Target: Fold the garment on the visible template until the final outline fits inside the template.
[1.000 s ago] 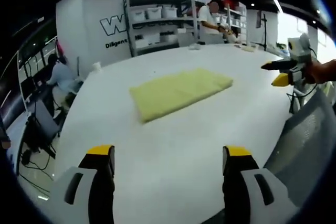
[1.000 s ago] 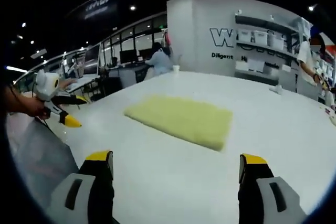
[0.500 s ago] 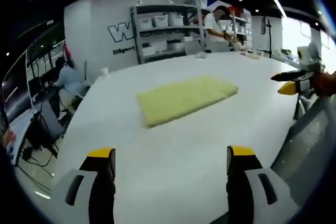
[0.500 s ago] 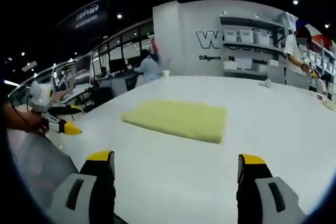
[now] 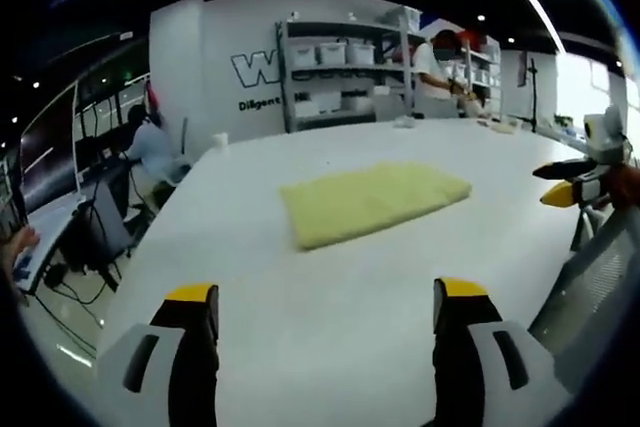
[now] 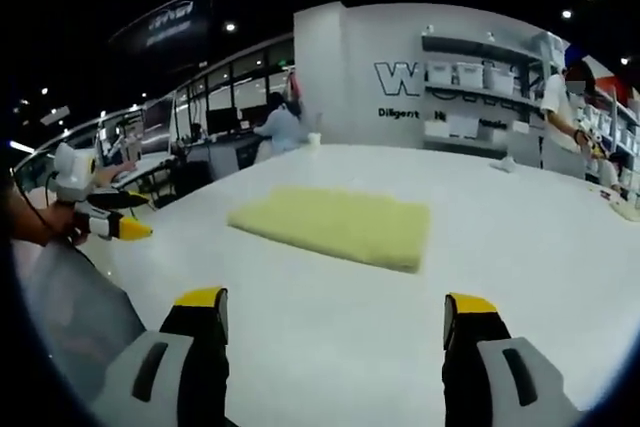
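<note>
One broad white desk [image 5: 330, 287] spreads ahead of both our grippers, set in a large room with dark ceiling and small round lights. In the left gripper view we see, from left to right, a seated person [image 5: 150, 147] at a workstation off the desk's far left edge, a white wall with large lettering [image 5: 255, 69], a shelving unit [image 5: 345, 77] holding white bins, and a standing person [image 5: 440, 72] at the far right of the desk.

The garment [image 5: 372, 201], pale yellow and folded into a flat rectangle, lies on the desk ahead of the left gripper [image 5: 325, 312], well apart from it and slightly to its right. That gripper's yellow-tipped jaws stand wide apart above bare desk, holding nothing and touching nothing. We cannot make out a template outline on the white surface.

In the right gripper view the garment [image 6: 335, 225] lies ahead of the right gripper [image 6: 335, 315] and well apart from it. This gripper too is spread wide and empty. The left gripper [image 6: 95, 219] shows far off to its left, gripped in a hand [image 6: 45, 225], beside a grey mesh chair back [image 6: 70, 307].
</note>
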The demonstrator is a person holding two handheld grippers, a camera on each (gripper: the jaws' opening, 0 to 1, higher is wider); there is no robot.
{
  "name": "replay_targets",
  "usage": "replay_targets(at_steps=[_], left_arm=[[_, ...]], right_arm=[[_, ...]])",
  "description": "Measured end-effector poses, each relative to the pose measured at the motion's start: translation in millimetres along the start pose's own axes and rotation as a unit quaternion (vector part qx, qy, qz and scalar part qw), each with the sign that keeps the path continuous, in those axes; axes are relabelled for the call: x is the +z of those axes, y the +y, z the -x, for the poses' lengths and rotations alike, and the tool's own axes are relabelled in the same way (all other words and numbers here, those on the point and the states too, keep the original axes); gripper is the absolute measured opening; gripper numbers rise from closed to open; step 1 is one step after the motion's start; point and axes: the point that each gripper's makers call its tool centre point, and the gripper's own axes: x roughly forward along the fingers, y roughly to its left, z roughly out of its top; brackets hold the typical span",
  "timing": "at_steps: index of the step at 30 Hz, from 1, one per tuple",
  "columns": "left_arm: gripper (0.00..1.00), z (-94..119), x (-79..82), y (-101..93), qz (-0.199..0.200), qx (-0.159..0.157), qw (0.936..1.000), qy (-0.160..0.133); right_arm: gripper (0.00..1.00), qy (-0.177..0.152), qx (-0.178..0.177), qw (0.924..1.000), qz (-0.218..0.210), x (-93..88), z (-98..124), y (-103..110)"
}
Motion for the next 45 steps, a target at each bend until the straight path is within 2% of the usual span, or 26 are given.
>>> replay_targets(at_steps=[15,30,40,43,45], left_arm=[[0.92,-3,-13.0,-1.8,-0.002,-0.005,0.9995,0.031],[0.92,-3,-12.0,-1.8,0.006,-0.008,0.9996,0.026],[0.92,-3,-11.0,-0.6,0.009,-0.008,0.9997,0.021],[0.92,-3,-12.7,-0.2,0.011,-0.007,0.9996,0.024],[0.93,-4,-13.9,-1.0,0.010,-0.007,0.9995,0.029]], right_arm=[[0.90,0.018,0.010,0.9998,0.004,-7.1,-3,4],[0.88,0.022,0.009,0.9997,0.002,-8.8,-3,4],[0.88,0.015,-0.005,0.9999,-0.005,-6.0,-1,-1],[0.93,-0.013,-0.011,0.9998,-0.005,3.7,0,-5],[0.97,-0.011,-0.012,0.9999,-0.004,2.7,0,-5]])
